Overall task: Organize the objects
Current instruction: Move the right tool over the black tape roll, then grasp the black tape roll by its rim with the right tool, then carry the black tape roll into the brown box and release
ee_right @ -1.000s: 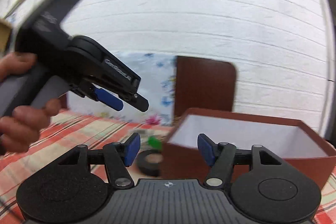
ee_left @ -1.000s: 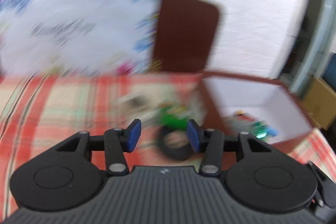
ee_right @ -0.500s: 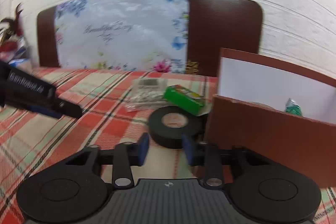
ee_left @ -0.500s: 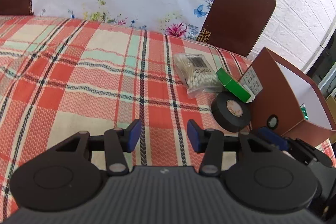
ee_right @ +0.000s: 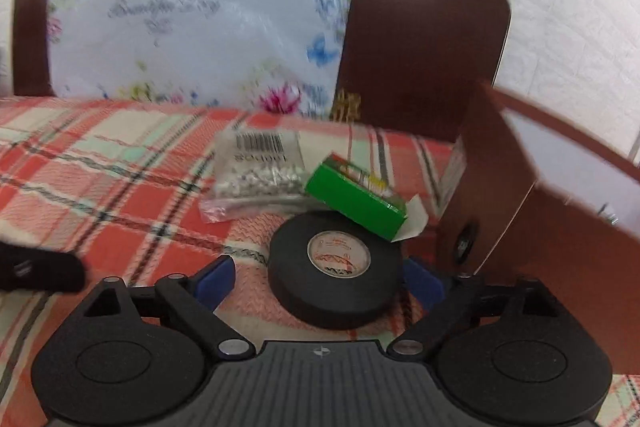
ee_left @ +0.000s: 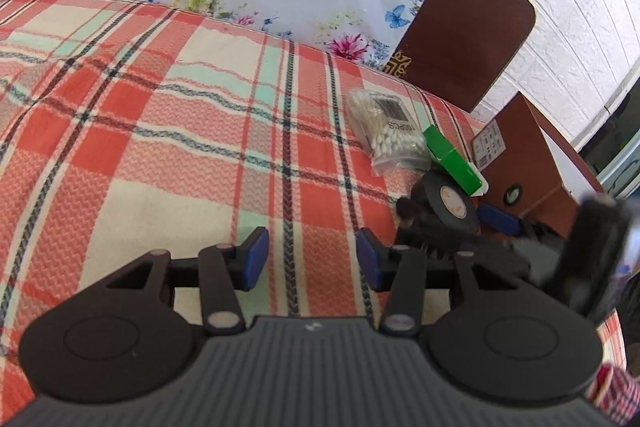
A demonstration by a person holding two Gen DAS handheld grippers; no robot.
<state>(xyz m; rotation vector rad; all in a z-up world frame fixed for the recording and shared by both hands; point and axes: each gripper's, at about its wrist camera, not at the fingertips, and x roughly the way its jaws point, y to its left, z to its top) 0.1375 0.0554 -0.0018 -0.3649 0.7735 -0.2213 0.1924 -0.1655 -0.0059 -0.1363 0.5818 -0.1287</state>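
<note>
A black tape roll (ee_right: 336, 267) lies flat on the plaid cloth (ee_right: 120, 187). My right gripper (ee_right: 320, 281) straddles it with its jaws opening; the left pad stands apart from the roll and the right pad is close beside it. In the left wrist view the same tape roll (ee_left: 452, 203) shows inside the right gripper (ee_left: 450, 215). A green box (ee_right: 356, 199) leans on the roll's far edge, next to a bag of cotton swabs (ee_right: 260, 171). My left gripper (ee_left: 312, 259) hovers over bare cloth, open and holding nothing.
An open brown box (ee_right: 540, 211) with a white inside stands just right of the tape. A brown headboard (ee_right: 420, 47) and a floral plastic bag (ee_right: 192, 19) rise behind the cloth. The left gripper's tip (ee_right: 36, 271) shows at the right wrist view's left edge.
The right gripper came forward and down from above the box to the tape roll; its jaws narrowed, then spread around the roll. The left gripper sank toward the cloth.
</note>
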